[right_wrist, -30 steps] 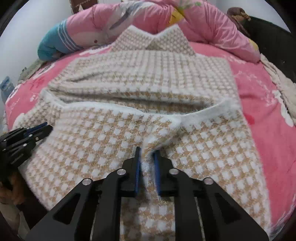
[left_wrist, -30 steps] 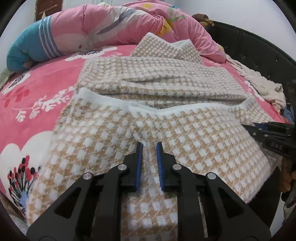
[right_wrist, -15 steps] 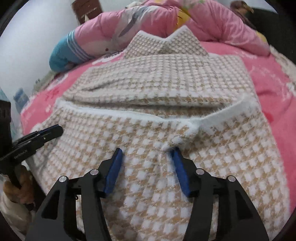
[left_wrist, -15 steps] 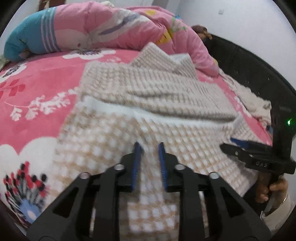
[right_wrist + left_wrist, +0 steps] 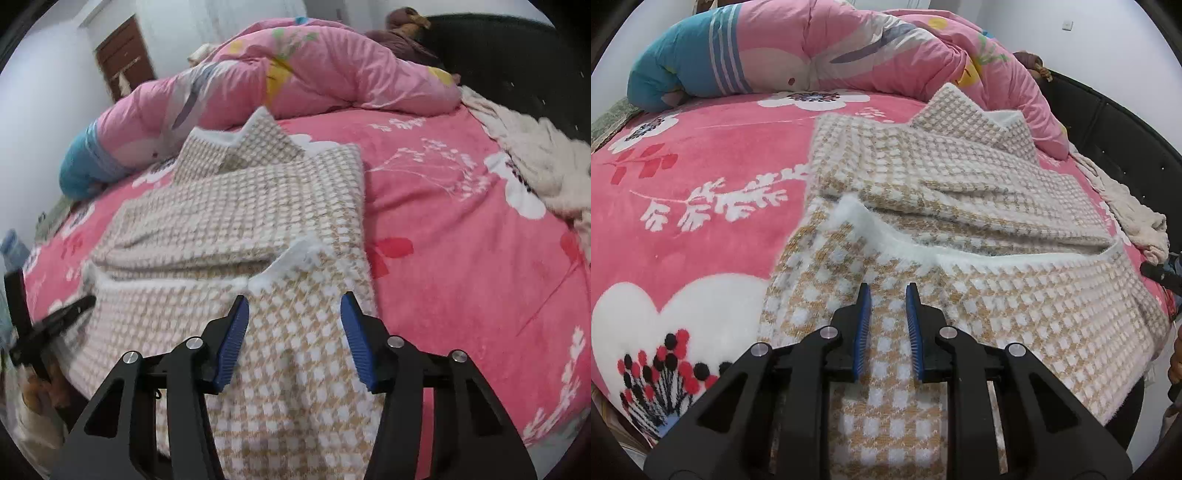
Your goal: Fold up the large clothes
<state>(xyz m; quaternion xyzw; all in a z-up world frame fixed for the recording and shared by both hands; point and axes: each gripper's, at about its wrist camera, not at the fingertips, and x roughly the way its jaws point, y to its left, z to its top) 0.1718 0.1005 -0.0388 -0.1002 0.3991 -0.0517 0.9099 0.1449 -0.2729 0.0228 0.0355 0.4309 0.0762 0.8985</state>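
The checked tan-and-white garment (image 5: 979,206) lies folded on the pink floral bed (image 5: 701,166), its near white-edged hem doubled back toward twelve o'clock over the body. The left tool (image 5: 886,295) points down over the near fabric, its blue pads (image 5: 863,325) narrowly apart and closing; cloth shows between them, but whether they pinch it is hard to make out. The right tool (image 5: 291,306) stands with its jaws wide apart and closing, the fabric below untouched. In the right wrist view the left tool is a blurred dark shape at nine o'clock. In the left wrist view the right tool is cut off at three o'clock. A rolled pink quilt (image 5: 295,74) lies at twelve o'clock, partly hiding the collar behind it.
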